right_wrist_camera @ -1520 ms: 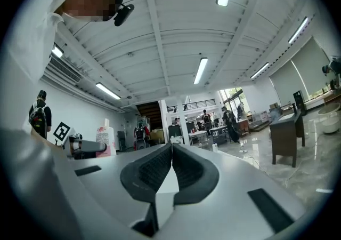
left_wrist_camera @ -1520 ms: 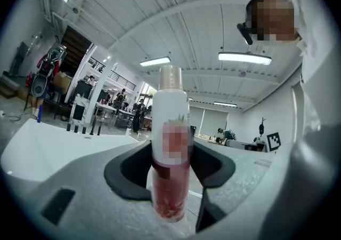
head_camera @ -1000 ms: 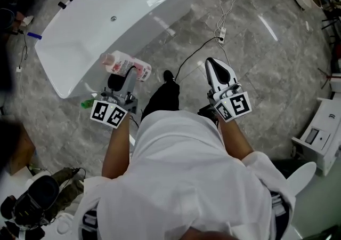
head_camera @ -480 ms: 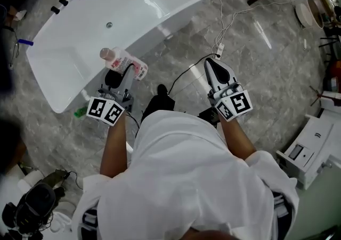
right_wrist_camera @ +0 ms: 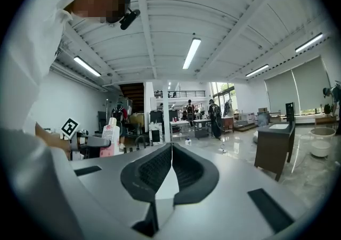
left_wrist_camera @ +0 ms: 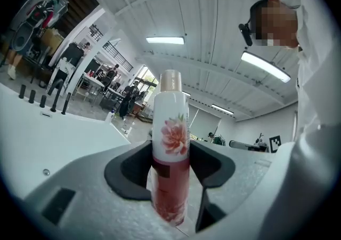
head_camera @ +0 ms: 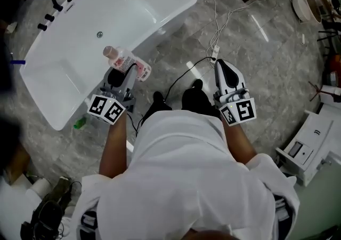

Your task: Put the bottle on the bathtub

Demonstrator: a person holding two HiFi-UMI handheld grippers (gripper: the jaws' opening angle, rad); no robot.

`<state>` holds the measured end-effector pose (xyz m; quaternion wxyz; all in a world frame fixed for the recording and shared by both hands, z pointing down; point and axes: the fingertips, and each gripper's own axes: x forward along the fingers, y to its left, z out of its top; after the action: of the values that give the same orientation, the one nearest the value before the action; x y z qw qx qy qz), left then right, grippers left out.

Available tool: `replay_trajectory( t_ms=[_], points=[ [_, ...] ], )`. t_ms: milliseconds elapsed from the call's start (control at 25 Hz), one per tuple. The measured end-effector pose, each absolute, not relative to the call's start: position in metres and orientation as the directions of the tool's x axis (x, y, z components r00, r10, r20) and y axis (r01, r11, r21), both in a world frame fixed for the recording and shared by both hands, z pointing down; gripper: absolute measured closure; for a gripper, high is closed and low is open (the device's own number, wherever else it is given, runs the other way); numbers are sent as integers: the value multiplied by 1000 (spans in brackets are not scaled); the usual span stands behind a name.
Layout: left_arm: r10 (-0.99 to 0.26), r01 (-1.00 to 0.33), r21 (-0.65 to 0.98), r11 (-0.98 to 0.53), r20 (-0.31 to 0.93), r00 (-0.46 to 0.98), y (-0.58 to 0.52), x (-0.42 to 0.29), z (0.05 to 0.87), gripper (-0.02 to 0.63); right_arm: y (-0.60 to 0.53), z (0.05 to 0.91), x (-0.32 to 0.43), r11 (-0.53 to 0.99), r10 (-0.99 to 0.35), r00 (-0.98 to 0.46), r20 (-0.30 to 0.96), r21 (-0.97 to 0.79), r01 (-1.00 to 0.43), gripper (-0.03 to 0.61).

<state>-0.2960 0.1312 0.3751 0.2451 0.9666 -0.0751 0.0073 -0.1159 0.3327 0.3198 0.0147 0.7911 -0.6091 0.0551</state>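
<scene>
Grey marble floor, seen from above. Nearest, the right gripper has its jaws pressed together, holding nothing. The left gripper is clamped on a pink flowered bottle, held over the near rim of the white tub beyond.

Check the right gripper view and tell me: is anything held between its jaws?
No, the right gripper has its jaws pressed together with nothing between them.
</scene>
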Motion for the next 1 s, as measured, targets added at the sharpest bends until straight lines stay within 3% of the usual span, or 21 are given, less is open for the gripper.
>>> replay_trajectory(
  t_ms=[200,680,1000],
  points=[
    [-202,-203,436,-877,51,978,111,-251,375,391,309,336,-47,-237,-970,231,77,-72,-969,565],
    [-539,-504,475,-721,71,839,81,-119,345,391,237,317,156,14,-999,-18,26,-161,-987,565],
    [-679,-627,494,-602,97,728,72,-96,341,391,181,333,217,155,-986,-164,39,-174,-972,565]
  ],
)
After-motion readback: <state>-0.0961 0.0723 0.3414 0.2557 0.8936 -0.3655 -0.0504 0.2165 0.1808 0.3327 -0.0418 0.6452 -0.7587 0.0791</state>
